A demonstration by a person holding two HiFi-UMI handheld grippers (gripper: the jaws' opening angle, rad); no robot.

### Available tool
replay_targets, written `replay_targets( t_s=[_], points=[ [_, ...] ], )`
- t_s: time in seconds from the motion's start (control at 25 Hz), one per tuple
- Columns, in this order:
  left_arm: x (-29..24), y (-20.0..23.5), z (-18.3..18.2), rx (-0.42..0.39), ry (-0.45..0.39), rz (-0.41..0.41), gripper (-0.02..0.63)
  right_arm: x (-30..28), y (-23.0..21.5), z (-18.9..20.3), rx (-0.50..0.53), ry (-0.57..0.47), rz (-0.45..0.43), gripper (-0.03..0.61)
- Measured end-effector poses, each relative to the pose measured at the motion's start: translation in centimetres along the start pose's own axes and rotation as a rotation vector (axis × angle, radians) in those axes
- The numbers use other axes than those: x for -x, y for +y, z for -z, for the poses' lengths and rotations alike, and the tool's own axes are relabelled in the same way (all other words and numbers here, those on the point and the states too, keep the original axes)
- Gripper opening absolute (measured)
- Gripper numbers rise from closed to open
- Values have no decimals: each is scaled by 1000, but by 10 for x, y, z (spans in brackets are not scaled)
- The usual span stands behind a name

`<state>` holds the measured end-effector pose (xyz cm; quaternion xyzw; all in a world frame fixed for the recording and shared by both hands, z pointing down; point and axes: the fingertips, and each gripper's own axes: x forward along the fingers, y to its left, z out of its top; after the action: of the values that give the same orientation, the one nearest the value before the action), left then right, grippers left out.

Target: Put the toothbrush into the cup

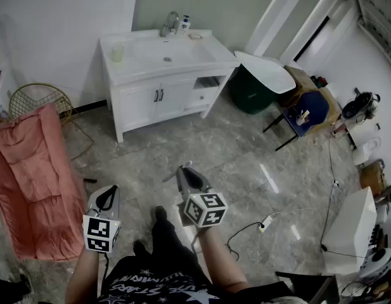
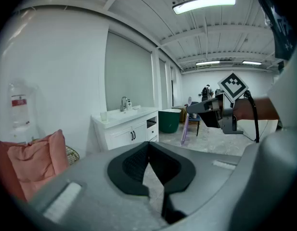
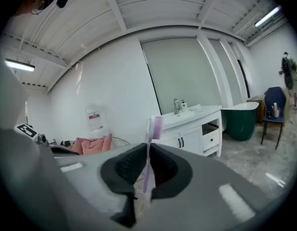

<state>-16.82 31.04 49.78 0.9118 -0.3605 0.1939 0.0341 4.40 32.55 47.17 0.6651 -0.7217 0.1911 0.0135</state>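
Note:
A pale cup (image 1: 117,52) stands on the left end of the white sink vanity (image 1: 151,75), far across the floor from me; it also shows small in the left gripper view as the cup (image 2: 104,116). My right gripper (image 1: 184,172) (image 3: 148,148) is shut on a purple toothbrush (image 3: 155,128), which stands upright between the pads with its bristle head above them. Seen from the left gripper view, the toothbrush (image 2: 185,129) hangs below the right gripper (image 2: 202,108). My left gripper (image 1: 109,195) (image 2: 148,146) is shut with nothing in it, low at my left side.
A pink couch (image 1: 37,182) and a wire basket (image 1: 40,100) sit at the left. A green tub (image 1: 249,90), a white round tabletop (image 1: 265,71) and a blue chair (image 1: 309,109) stand right of the vanity. A power strip with cable (image 1: 265,223) lies on the marble floor.

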Motion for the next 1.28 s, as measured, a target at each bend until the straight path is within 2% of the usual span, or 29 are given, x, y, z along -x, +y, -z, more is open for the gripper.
replay_targets(
  t_s=[0.24,0.52,0.88,1.04,1.28],
  points=[
    [6,2,11,33,17,-6,8,7,7,3,-3,-1,-6,28],
    [17,9,16,36,4,-11,8,6,16,7,-1,12,-9,28],
    [32,42,14,67,-20,-71,9,-15,24,-17,-5,-39,-9,28],
    [15,54,5,61,-26,-69,8,-34,20,-20,-4,-31,-13,28],
    [-41,69,-15,34,-22,-47,8,-88,-5,-35,-14,-34,-34,28]
  ],
)
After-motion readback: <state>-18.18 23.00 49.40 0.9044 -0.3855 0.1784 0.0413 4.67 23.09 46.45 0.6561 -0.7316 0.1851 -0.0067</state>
